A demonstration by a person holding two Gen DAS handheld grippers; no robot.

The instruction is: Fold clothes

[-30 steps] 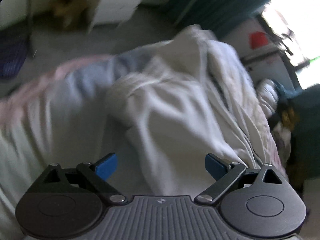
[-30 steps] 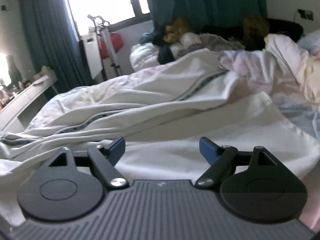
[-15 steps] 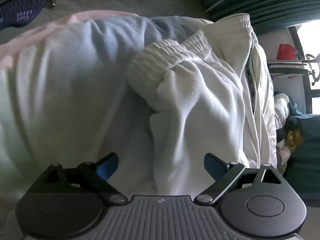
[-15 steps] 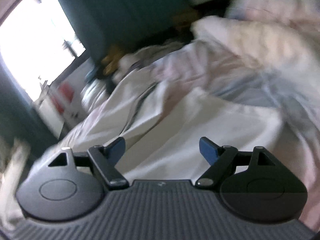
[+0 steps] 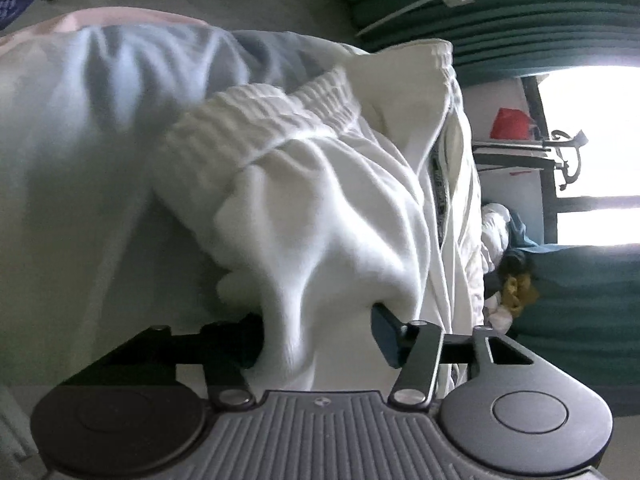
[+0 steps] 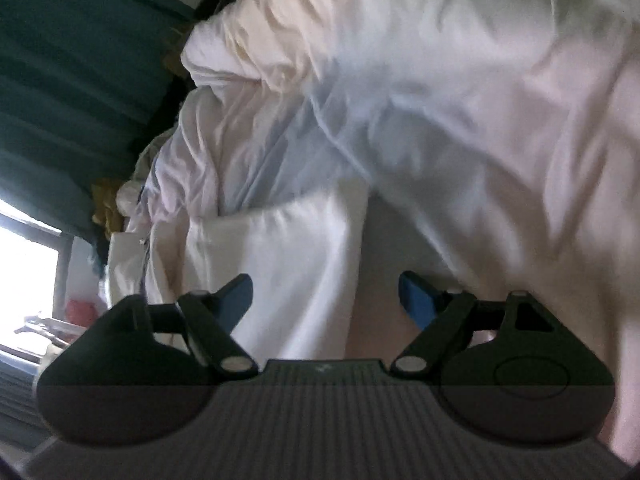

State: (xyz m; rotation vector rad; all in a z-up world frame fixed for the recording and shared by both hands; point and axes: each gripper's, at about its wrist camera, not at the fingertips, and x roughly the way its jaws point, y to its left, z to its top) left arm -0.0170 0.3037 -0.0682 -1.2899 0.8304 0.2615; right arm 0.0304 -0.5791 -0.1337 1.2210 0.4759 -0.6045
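Note:
White trousers with a ribbed elastic waistband and a dark side stripe lie bunched on the bed. My left gripper is shut on a fold of them just below the waistband. The cloth covers its left finger, and the blue right fingertip presses into the fabric. In the right wrist view, the flat white end of the trousers lies on the sheet. My right gripper is open just above its edge, with nothing between its fingers.
The bed carries a pale blue and pink sheet and a crumpled white duvet. Teal curtains hang beside a bright window. A red object sits on a shelf, and a heap of clothes lies at the far side.
My left gripper has moved in on the trousers and shut on a fold of them. My right gripper has swung and rolled toward the trousers' flat end and stays open.

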